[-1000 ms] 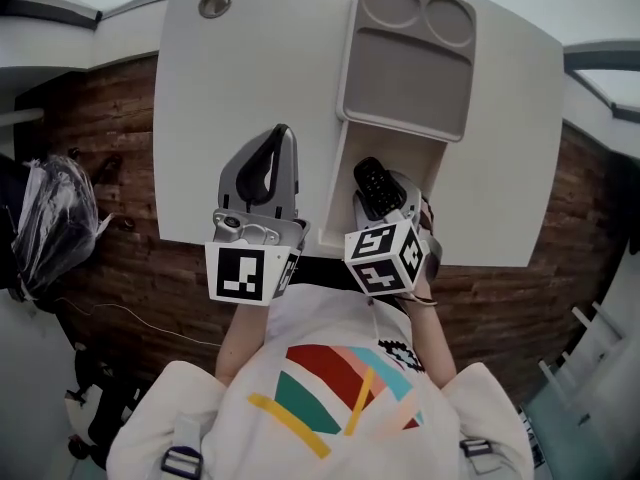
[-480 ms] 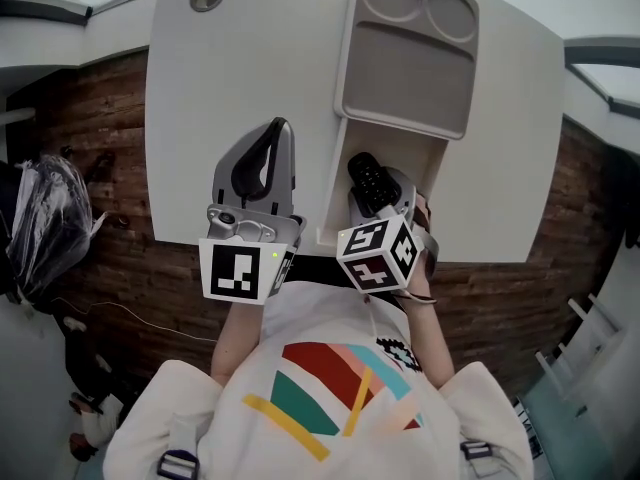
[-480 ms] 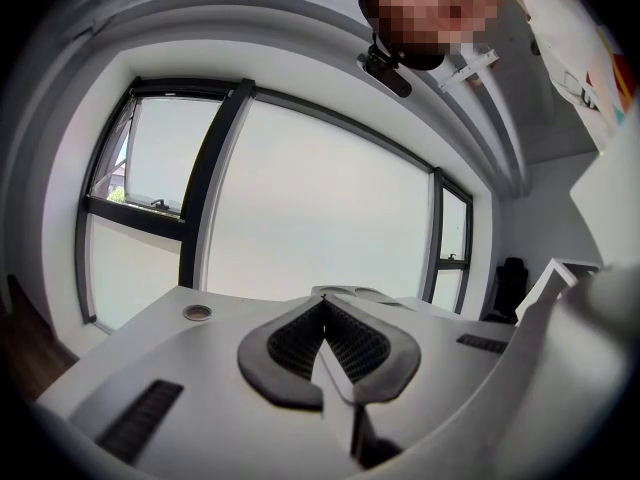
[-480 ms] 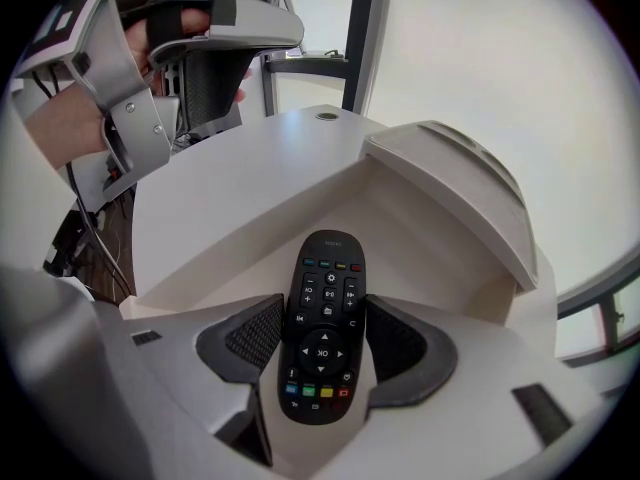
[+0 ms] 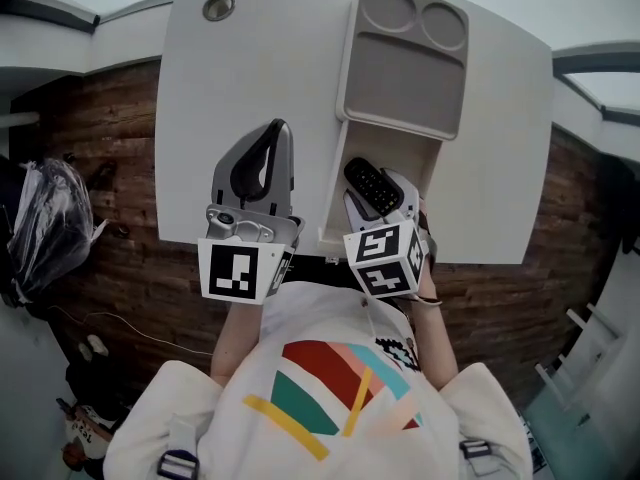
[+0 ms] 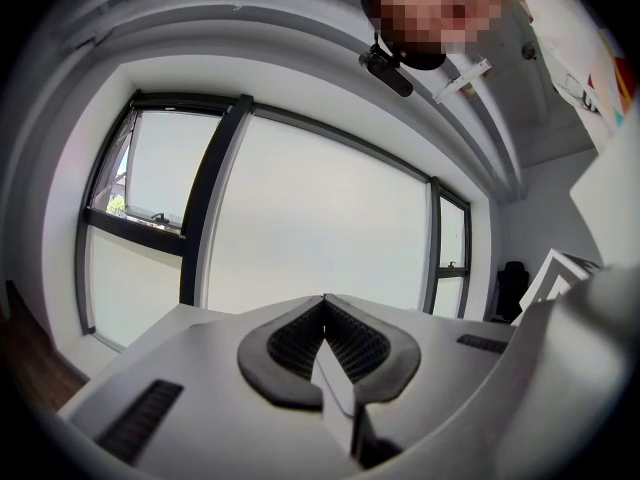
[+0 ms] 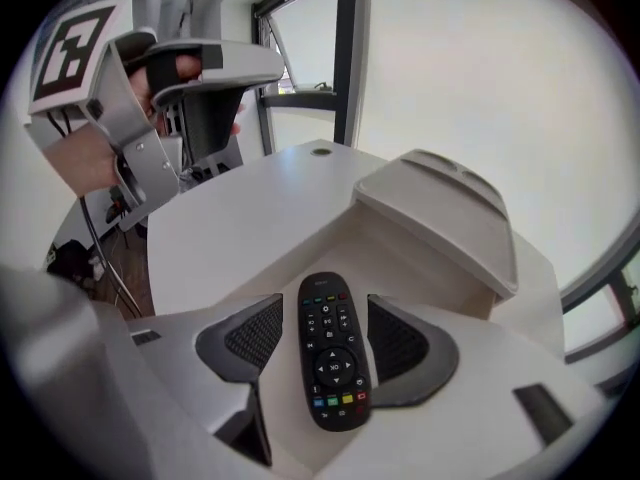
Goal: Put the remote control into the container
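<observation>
The right hand-held gripper (image 7: 325, 306) is closed on the remote control (image 7: 332, 353). The two ribbed pads are set against its long edges, although a thin sliver of gap is seen at the left pad. Over the last second only a small change is recorded. The hand-held gripper has been drawn slightly back toward the person, and the far end of the remote control has been swung a little to the left. The hold has been kept throughout. It is therefore judged that transport is essentially complete and that lowering and release remain to be done. The remote control is carried button side up, with its far end projecting beyond the jaw tips. It is held over the open near compartment (image 5: 398, 150) of the container (image 5: 405, 78); whether it touches the compartment floor cannot be determined. The tray-like part of the container, with two round recesses, lies just beyond that compartment. The left hand-held gripper (image 6: 324, 303) is shut with nothing between its jaws. It is held over the tabletop (image 5: 250, 68) just beside the container, apart from the remote control.
</observation>
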A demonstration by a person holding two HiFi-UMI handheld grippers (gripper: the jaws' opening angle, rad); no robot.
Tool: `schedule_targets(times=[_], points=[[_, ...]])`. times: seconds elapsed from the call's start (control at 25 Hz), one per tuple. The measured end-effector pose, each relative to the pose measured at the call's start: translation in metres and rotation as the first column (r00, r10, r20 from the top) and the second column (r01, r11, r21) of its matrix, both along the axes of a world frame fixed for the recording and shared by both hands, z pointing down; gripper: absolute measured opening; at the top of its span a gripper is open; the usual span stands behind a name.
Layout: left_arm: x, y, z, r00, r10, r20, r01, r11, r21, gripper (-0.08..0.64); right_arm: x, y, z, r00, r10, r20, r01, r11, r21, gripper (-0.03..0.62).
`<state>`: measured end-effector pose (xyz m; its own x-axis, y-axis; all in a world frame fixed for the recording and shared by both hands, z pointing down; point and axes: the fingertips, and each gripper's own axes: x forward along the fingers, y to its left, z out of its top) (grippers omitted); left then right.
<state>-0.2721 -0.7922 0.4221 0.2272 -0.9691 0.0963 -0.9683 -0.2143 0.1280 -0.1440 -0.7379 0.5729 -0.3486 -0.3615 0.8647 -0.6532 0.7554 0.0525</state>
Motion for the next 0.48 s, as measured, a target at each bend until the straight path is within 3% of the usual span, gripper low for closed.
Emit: schedule_targets(times=[0.16, 0.28, 0.32, 0.4, 0.48], points=[[0.0, 0.004, -0.02, 1.0, -0.005, 0.008, 0.004, 0.999, 0.042, 0.008, 0.0, -0.01, -0.044, 0.989, 0.06, 0.133, -0.067, 0.997, 0.048, 0.249], [0.004, 0.004, -0.045, 1.0, 0.0, 0.017, -0.002, 0.995, 0.096, 0.008, -0.001, -0.027, -0.097, 0.944, 0.088, 0.317, -0.126, 0.987, 0.103, 0.247], [0.007, 0.004, -0.055, 1.0, 0.002, 0.019, -0.004, 0.993, 0.115, 0.008, 0.002, -0.034, -0.117, 0.922, 0.107, 0.372, -0.168, 0.976, 0.136, 0.199], [0.014, 0.007, -0.078, 1.0, 0.004, 0.023, -0.008, 0.988, 0.157, 0.008, 0.014, -0.044, -0.159, 0.882, 0.131, 0.452, -0.256, 0.939, 0.227, 0.03], [0.021, 0.008, -0.106, 0.999, 0.008, 0.039, -0.016, 0.977, 0.212, 0.008, 0.022, -0.051, -0.198, 0.856, 0.111, 0.505, -0.308, 0.893, 0.327, 0.0]])
